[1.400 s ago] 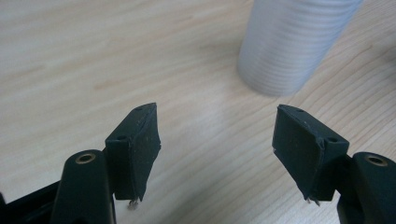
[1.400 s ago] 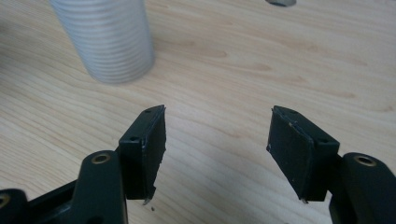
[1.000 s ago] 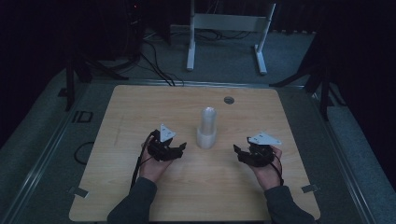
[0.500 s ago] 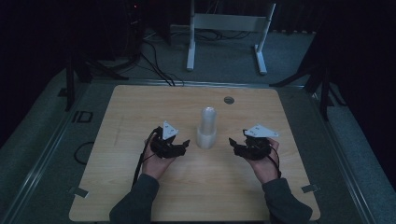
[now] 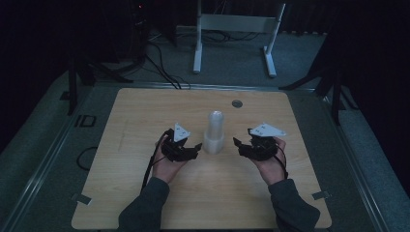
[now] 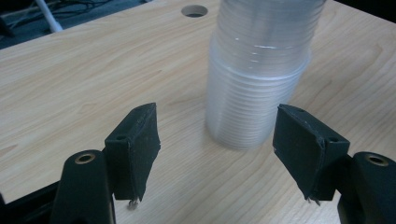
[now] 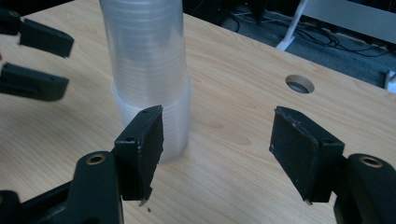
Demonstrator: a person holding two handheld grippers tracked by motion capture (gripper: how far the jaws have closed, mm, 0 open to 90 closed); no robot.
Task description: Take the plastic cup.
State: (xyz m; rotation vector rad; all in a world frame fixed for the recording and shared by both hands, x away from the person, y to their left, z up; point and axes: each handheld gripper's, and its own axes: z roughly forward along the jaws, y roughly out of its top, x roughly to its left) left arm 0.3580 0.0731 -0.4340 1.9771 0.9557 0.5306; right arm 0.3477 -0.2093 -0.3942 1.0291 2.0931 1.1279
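Left to right, high view:
- Light wooden table [image 5: 145,116], dark floor around it; cables and a white frame stand [image 5: 237,24] are seen behind the far edge.
- Left gripper [image 5: 196,147] is held in the left hand [image 5: 167,164], low over the table and aimed right at the base of the cup stack. Its grey plate [image 5: 181,132] faces up. In the left gripper view the left gripper [image 6: 224,140] is seen with jaws released: a clear gap, nothing between the pads, no contact with the stack.
- Stack of clear plastic cups [image 5: 213,133] stands upright at mid-table between the two grippers, mouth down, with a wider band at the bottom. In the left gripper view the stack [image 6: 261,70] is just beyond the jaw tips, lined up with the gap but outside it.
- Right gripper [image 5: 237,144] is held in the right hand [image 5: 270,164], aimed left at the stack and near it but apart. In the right gripper view the right gripper [image 7: 217,144] is released too; the jaws have just been opening, and nothing is between them. The stack [image 7: 149,70] sits behind the left-hand jaw there, off the gap's centre line. Only bare tabletop is seen through the gap.
- A round hole [image 5: 237,103] is cut in the tabletop beyond the stack, slightly right of it.
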